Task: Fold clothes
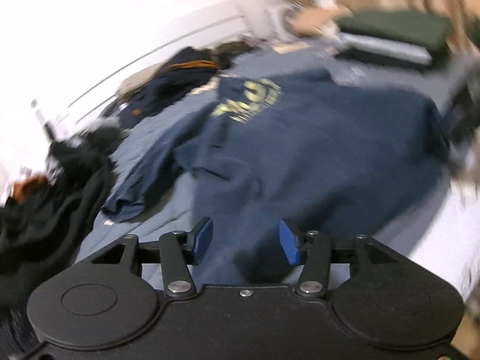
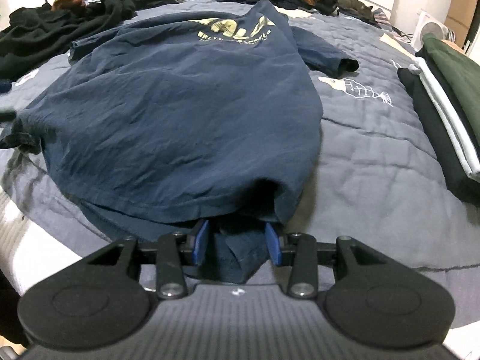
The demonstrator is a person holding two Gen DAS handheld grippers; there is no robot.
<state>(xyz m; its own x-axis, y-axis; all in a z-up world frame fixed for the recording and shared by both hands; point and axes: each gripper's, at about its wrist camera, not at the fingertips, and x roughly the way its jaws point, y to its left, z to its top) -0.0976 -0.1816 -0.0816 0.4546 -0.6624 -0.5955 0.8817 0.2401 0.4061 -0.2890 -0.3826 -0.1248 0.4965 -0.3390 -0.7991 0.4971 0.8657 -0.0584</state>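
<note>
The navy T-shirt [image 2: 180, 105] lies spread on the bed [image 2: 375, 150] for folding, its hem corner bunched between my right tool [image 2: 237, 244], whose pads stand apart without pressing, while my left tool [image 1: 246, 241] hovers spread and empty, with unfolded clothes [image 2: 75, 27] beyond

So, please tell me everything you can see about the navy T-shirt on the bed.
The navy T-shirt is a dark blue, thin, creased fabric with a yellowish print near the collar end. It lies spread on the grey quilt, print side up, short sleeves out to both sides. Its near hem is bunched, and a corner of it sits between the fingers of the right gripper; whether the pads press it is unclear. The left gripper stands open above the shirt.
</note>
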